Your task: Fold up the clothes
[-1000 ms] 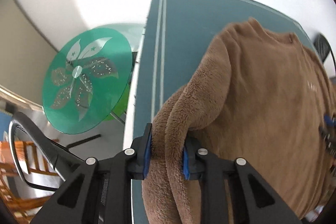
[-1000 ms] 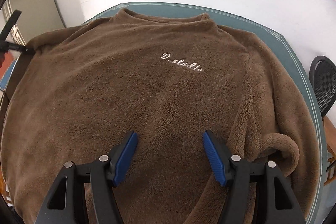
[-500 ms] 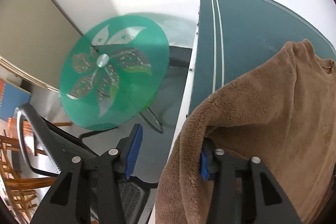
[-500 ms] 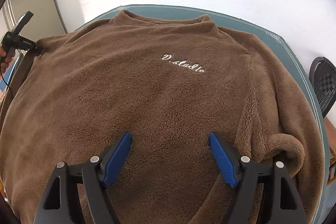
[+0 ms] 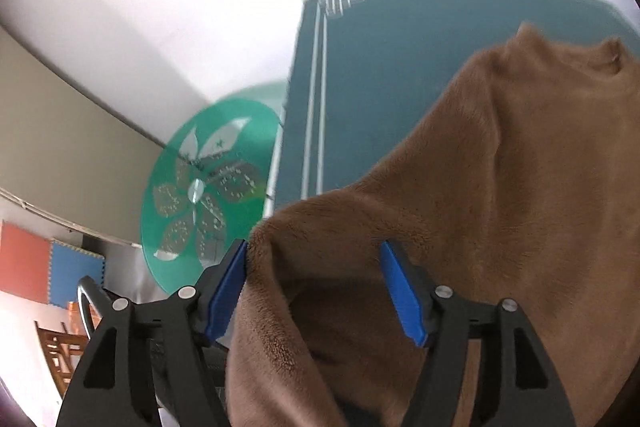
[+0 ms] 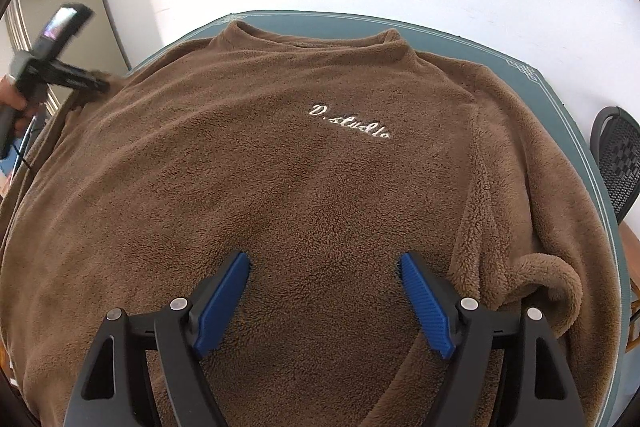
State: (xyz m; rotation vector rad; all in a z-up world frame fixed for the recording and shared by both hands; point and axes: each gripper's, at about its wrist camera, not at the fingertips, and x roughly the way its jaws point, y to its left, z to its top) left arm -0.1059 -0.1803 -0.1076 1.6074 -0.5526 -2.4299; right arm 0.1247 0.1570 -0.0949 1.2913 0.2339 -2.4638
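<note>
A brown fleece sweater (image 6: 280, 187) lies front-up and spread over the teal worktop (image 6: 560, 99), collar toward the far edge, white "D.studio" lettering (image 6: 349, 123) on the chest. Its one sleeve (image 6: 532, 267) is folded in near the worktop's right edge, the cuff curled into a loop.

Left hand-held gripper (image 5: 316, 291): at the worktop's left edge, over the sweater's other sleeve (image 5: 280, 307), which drapes off that edge. Jaws opening; sleeve fabric lies between them and brushes the left blue pad (image 5: 226, 293), while the right pad stands clear of the fabric. No grip on the fabric. This view is motion-blurred.

Right hand-held gripper (image 6: 322, 301): above the lower middle of the sweater body, jaws wide, nothing between the pads; whether the tips touch the fleece cannot be told.

In the right wrist view the left hand-held gripper appears at the far left with a person's hand (image 6: 16, 103) on its handle.

Beyond the left edge stands a round green glass table (image 5: 208, 187) with a flower pattern. A black mesh chair (image 6: 620, 159) sits off the right edge.
</note>
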